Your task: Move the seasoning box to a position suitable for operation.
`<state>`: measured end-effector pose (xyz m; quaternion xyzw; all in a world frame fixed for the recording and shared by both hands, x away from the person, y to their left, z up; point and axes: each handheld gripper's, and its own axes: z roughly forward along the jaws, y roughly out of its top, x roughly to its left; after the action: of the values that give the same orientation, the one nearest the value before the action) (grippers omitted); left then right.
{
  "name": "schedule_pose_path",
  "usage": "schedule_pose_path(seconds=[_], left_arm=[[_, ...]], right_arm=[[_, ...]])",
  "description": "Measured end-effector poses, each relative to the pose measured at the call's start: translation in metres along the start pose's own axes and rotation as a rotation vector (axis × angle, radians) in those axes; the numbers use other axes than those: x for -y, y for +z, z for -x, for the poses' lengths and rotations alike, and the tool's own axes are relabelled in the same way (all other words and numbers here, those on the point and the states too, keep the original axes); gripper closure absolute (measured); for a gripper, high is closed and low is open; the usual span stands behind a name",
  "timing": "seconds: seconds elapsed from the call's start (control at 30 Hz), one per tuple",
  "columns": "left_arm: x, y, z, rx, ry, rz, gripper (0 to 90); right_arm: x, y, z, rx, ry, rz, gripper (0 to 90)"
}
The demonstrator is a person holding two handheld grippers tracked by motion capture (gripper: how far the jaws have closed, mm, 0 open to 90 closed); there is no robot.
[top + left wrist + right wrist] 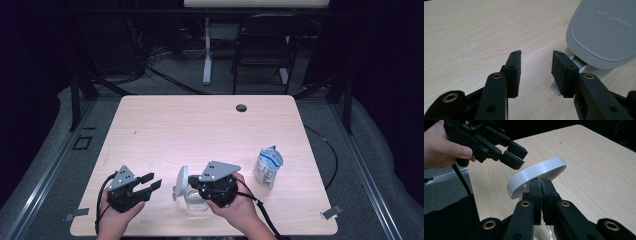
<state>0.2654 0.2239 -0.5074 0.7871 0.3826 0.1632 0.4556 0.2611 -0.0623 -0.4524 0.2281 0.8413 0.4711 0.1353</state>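
At the lower centre of the high view, the right gripper (196, 189) is held level in the person's hand, its jaws pressed together at the clear container (194, 201) under the raised white lid (182, 180); whether they pinch it cannot be told. At lower left, the left gripper (149, 181) points at the lid, jaws wide and empty. The lid (604, 32) reads "QUALITY LIFE". A crumpled pouch (268, 166) with blue print, unreadable, stands at right.

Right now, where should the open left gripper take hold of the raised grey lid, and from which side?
Probably the lid's free upper rim, approached from its left, where the left gripper already faces it. The lid stands nearly upright, its thin edge exposed, while the right gripper occupies the container's other side.
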Motion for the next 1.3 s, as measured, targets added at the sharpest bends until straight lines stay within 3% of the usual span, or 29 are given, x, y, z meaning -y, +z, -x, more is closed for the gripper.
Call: schedule_pose_path(seconds=[0.6,1.3], left_arm=[[0.001,0.001,-0.001,0.0,0.004,-0.01,59.9],[0.003,0.002,-0.002,-0.009,-0.011,0.0,59.8]], right_arm=[[-0.007,0.005,-0.006,-0.005,-0.023,0.008,86.9],[0.016,-0.009,0.009,0.045,0.024,0.003,81.3]])
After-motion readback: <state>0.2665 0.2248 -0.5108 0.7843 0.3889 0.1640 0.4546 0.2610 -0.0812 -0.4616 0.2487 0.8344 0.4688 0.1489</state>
